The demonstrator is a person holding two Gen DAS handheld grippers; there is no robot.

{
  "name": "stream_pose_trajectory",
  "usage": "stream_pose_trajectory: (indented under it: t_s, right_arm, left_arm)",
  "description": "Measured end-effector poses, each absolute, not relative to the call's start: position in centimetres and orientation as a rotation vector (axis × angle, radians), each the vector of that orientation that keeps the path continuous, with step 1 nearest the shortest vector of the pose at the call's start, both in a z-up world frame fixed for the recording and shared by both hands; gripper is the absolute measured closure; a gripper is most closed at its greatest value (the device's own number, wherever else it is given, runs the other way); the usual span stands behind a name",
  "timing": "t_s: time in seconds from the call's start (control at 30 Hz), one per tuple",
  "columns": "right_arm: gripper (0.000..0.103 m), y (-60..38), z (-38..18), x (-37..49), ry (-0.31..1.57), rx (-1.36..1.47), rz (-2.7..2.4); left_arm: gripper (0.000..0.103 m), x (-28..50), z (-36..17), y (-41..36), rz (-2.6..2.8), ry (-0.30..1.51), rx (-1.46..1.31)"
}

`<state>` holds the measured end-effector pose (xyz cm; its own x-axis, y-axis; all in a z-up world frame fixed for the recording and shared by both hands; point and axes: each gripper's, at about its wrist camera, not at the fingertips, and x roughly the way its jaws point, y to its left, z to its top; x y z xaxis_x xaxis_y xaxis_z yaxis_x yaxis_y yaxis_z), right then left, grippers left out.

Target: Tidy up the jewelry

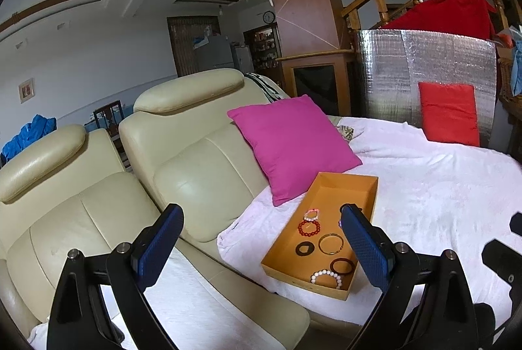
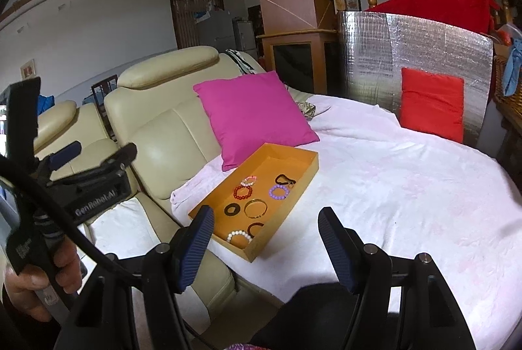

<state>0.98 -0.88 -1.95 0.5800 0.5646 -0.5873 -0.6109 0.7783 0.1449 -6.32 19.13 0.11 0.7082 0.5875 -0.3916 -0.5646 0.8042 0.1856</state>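
Note:
An orange tray [image 1: 329,185] [image 2: 295,177] lies on the white blanket and holds several bracelets: a pink-and-white one [image 2: 248,180], a red bead one [image 2: 242,192], a purple bead one [image 2: 279,192], a gold bangle [image 2: 256,207], a white bead one [image 2: 239,236] and dark rings [image 2: 231,209]. My left gripper [image 1: 261,214] hovers open and empty short of the tray's near left side. My right gripper [image 2: 266,216] is open and empty, above the tray's near end. In the right wrist view the left gripper [image 2: 94,151] shows at the left, held by a hand [image 2: 42,281].
A magenta cushion [image 1: 290,144] leans on the cream sofa back [image 1: 192,134] just behind the tray. A red cushion [image 1: 450,118] rests against a silver foil panel [image 1: 424,69] at the back right. The white blanket [image 2: 407,186] spreads to the right of the tray.

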Motion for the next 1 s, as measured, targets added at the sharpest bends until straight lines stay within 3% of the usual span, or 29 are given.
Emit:
stream_pose_trajectory:
  t_s: [1.0]
  right_arm:
    - [0.033,10.3,-7.5,9.9,0.757,-0.162,0.793]
  left_arm:
    - [0.006,-0.4,-2.1,26.4,0.752,0.550,0.030]
